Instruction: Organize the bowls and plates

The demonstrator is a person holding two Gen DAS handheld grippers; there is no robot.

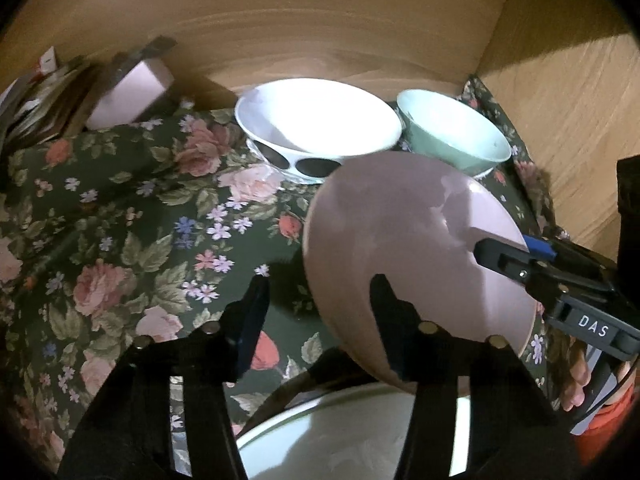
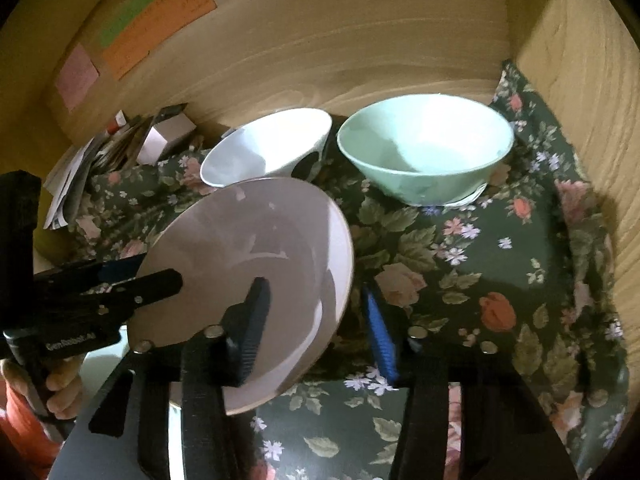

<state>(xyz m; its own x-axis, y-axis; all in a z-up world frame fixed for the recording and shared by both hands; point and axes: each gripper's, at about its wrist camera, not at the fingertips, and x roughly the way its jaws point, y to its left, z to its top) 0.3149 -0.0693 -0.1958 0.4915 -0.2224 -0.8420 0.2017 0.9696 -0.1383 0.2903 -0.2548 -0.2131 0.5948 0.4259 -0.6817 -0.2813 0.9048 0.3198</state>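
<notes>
A mauve plate [image 1: 404, 248] is held tilted above the floral cloth [image 1: 132, 208]; it also shows in the right wrist view [image 2: 256, 264]. My left gripper [image 2: 162, 270] is shut on the plate's left rim. My right gripper [image 1: 504, 250] grips its opposite rim. In its own view my left gripper [image 1: 318, 296] spans the plate's edge, and so does my right gripper [image 2: 314, 312] in its view. A white bowl with dark spots [image 1: 318, 124] and a mint-green bowl [image 1: 454, 132] stand at the back. A white plate [image 1: 340, 436] lies below the mauve one.
Wooden walls [image 2: 360, 48] close in the back and right side. A pink box [image 1: 128, 94] and a pile of papers [image 2: 76, 176] sit at the back left. Coloured notes [image 2: 156, 20] are stuck on the back wall.
</notes>
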